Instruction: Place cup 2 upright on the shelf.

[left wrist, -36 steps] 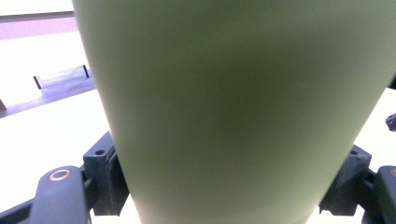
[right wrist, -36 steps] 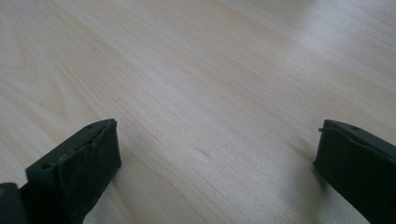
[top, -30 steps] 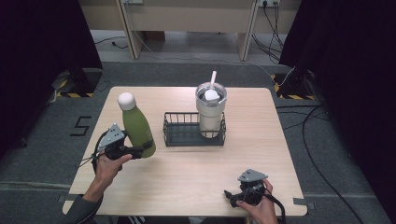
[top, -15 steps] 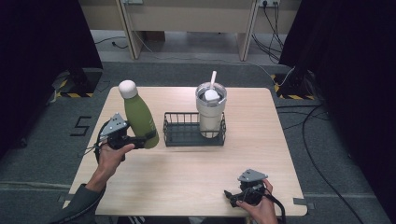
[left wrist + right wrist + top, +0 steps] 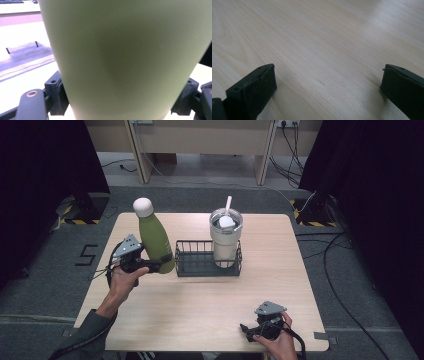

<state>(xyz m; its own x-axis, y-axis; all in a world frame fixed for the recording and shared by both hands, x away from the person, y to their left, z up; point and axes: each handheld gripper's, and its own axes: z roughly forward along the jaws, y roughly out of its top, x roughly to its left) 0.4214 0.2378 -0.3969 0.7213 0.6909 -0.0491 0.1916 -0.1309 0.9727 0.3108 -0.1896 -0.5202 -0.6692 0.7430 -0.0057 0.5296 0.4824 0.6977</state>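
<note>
A green bottle (image 5: 154, 237) with a white cap hangs above the left part of the wooden table (image 5: 200, 315), tilted slightly left. My left gripper (image 5: 159, 266) is shut on its lower body, and the green bottle (image 5: 125, 55) sits between both jaws in the left gripper view. Just right of it stands a black wire basket (image 5: 195, 265) holding a steel tumbler (image 5: 225, 237) with a white straw. My right gripper (image 5: 245, 329) rests low at the table's front right, jaws wide open over bare wood (image 5: 324, 50), nothing between them.
Dark curtains flank the table on both sides. Cables run across the grey floor at right (image 5: 345, 270). Wooden furniture legs (image 5: 137, 150) stand beyond the far edge.
My left gripper has lifted the green bottle off the table and carried it right, close to the basket. The right gripper has stayed put.
</note>
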